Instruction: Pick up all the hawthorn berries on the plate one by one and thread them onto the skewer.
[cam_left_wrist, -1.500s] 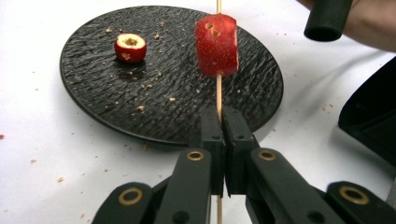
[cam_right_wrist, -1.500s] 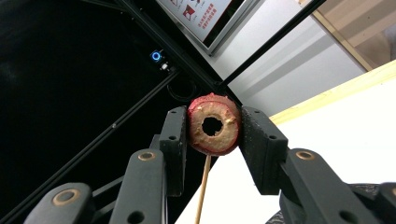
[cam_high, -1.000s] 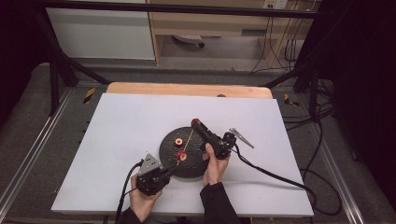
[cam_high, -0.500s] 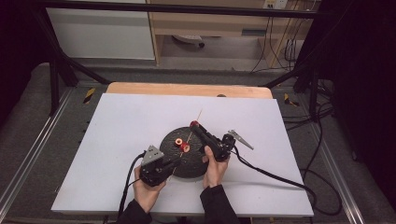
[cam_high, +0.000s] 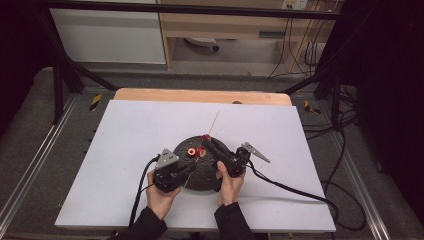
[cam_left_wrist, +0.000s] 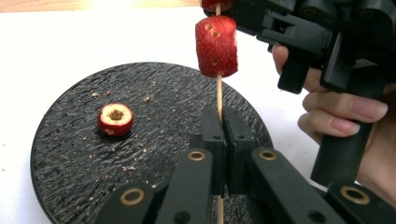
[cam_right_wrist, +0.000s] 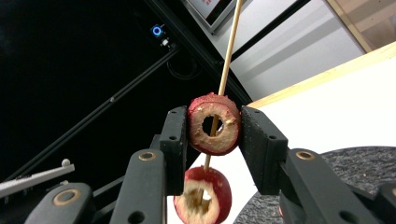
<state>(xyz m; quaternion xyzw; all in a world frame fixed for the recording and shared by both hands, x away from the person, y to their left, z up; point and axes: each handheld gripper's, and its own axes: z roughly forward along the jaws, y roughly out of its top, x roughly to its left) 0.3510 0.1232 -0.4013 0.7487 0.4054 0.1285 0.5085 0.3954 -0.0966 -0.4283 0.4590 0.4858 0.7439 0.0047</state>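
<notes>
Two cored fruits on skewer (cam_left_wrist: 218, 91) | lower fruit (cam_left_wrist: 216, 45) threaded, frame top centre | upper fruit (cam_right_wrist: 214, 123) clamped in right tool (cam_right_wrist: 214, 130), sliding on | left tool (cam_left_wrist: 223, 140) clenched on skewer | one loose fruit (cam_left_wrist: 115, 119) left on plate (cam_left_wrist: 60, 140), centre-left | tabletop (cam_high: 125, 130).

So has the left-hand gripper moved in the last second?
Yes. In the high view the left gripper has slid from the table in front of the black plate up and right, onto the plate's near rim, clamping the skewer.
</notes>
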